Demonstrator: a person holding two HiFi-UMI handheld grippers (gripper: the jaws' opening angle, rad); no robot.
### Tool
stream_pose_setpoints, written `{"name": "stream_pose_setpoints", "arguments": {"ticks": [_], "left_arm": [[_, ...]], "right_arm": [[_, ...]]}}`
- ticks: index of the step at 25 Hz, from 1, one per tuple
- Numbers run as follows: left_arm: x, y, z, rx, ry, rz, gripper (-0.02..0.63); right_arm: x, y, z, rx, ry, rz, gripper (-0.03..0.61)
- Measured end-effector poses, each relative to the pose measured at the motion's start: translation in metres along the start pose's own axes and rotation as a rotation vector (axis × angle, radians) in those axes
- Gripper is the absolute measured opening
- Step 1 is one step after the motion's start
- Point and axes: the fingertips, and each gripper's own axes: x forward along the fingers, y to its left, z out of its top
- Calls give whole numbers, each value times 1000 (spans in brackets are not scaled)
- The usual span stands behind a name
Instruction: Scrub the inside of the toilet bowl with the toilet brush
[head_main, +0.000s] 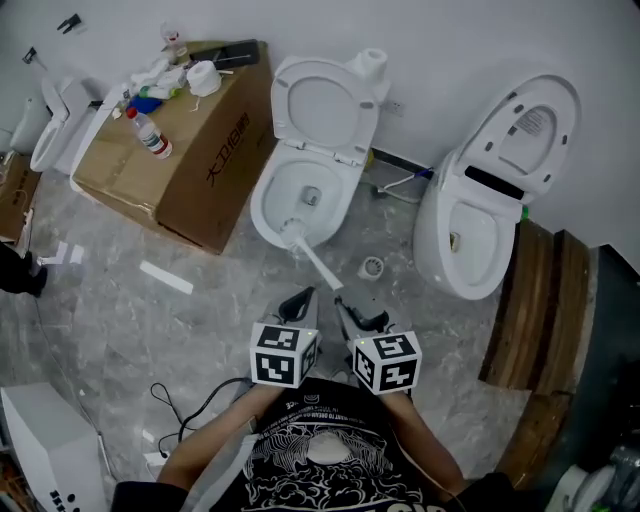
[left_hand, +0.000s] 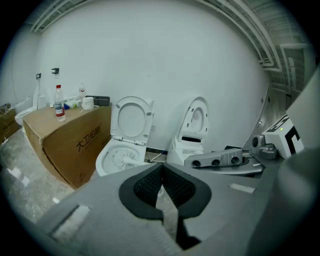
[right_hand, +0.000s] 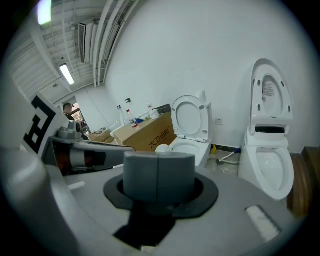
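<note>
Layout: box (head_main: 185, 150) left of middle toilet (head_main: 260, 200); second toilet (head_main: 480, 200) to its right. Bottle (head_main: 150, 132) on box. Toilet brush (head_main: 312, 256) head in middle toilet's bowl.

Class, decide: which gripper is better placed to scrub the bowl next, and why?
Right. The right gripper is shut on the toilet brush, whose head rests inside the toilet bowl. The left gripper is shut on nothing, beside the handle.

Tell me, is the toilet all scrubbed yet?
Not yet, as far as I can tell. Done: the lid is up and the toilet brush has its head inside the toilet bowl. In hand: the right gripper is shut on the handle; the left gripper is shut, empty. Left: the scrubbing itself. How clean the bowl is doesn't show.
</note>
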Motion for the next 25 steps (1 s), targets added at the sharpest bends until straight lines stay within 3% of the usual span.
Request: {"name": "stream_pose_setpoints", "arguments": {"ticks": [12, 19, 25], "left_arm": [[36, 81, 48, -31, 34, -127, -6], [53, 116, 55, -87, 63, -155, -6], [71, 124, 53, -85, 101, -165, -5]], "right_arm": [[80, 18, 45, 36, 46, -120, 153], [107, 24, 51, 42, 83, -147, 153], [127, 12, 48, 59, 124, -147, 153]]}}
